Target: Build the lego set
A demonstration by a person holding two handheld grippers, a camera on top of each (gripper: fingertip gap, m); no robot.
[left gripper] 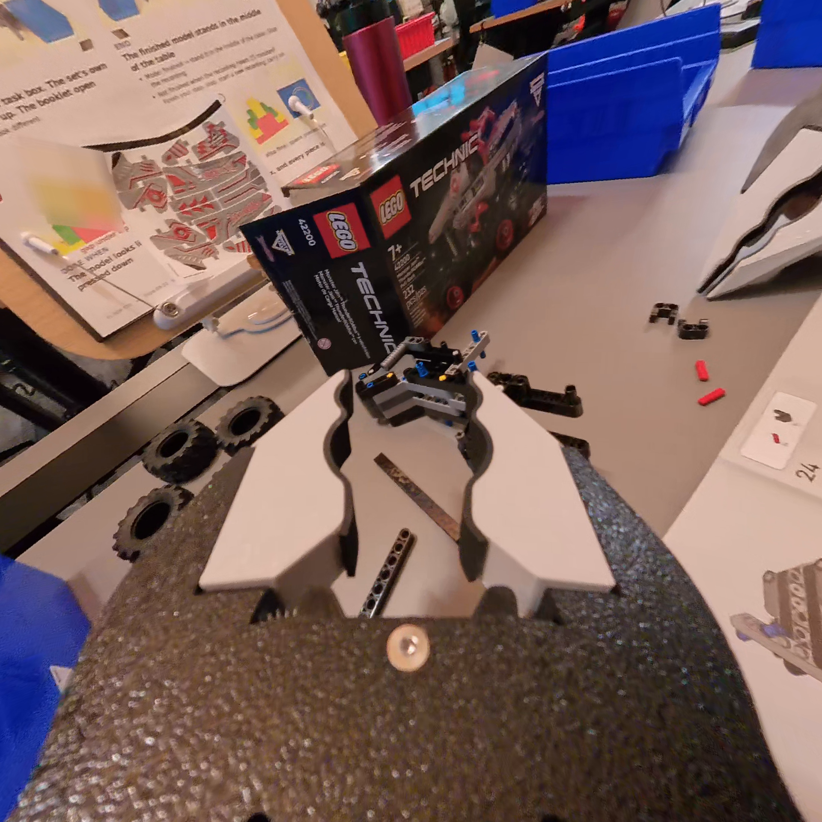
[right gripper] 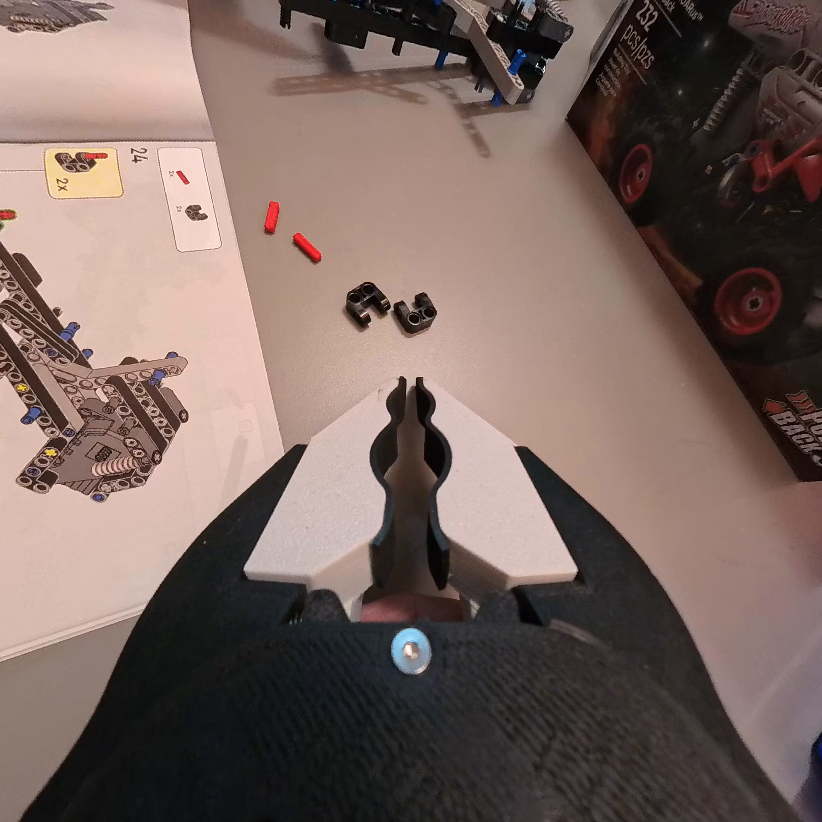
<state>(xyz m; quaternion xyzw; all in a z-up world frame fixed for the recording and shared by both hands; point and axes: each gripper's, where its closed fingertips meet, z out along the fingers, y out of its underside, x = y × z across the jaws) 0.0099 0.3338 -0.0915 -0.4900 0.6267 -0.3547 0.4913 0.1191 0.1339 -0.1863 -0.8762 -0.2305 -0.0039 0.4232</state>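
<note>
Left wrist view. At the left edge of the counter (left gripper: 578, 267): three black tyres (left gripper: 178, 449), grouped close together. Toward the far edge: set box (left gripper: 445, 213), standing with one end flap hanging open; blue bins (left gripper: 622, 111) behind it to the right. Centre: left gripper (left gripper: 411, 383), jaws spread and clamped on the partial assembly (left gripper: 418, 396), a grey-and-black frame with blue pins, just in front of the box flap. Just right of the assembly: black beam (left gripper: 538, 393), lying flat. Farther right: two black connectors (left gripper: 662, 313) side by side, then two red pins (left gripper: 711, 396), all loose on the counter. Near the right edge: right gripper (left gripper: 707, 289) beyond the connectors, and the open booklet (left gripper: 778, 445) in front of it.

Right wrist view. Left: booklet (right gripper: 111, 311), open flat. Just beside its right edge: red pins (right gripper: 307, 246), apart from each other. Next: black connectors (right gripper: 367, 302), nearly touching. Just short of them: right gripper (right gripper: 408, 382), jaws clenched on nothing, tips all but meeting. Top centre: partial assembly (right gripper: 445, 35), raised off the counter (right gripper: 489, 267), shadow beneath. Right: set box (right gripper: 711, 222).
</note>
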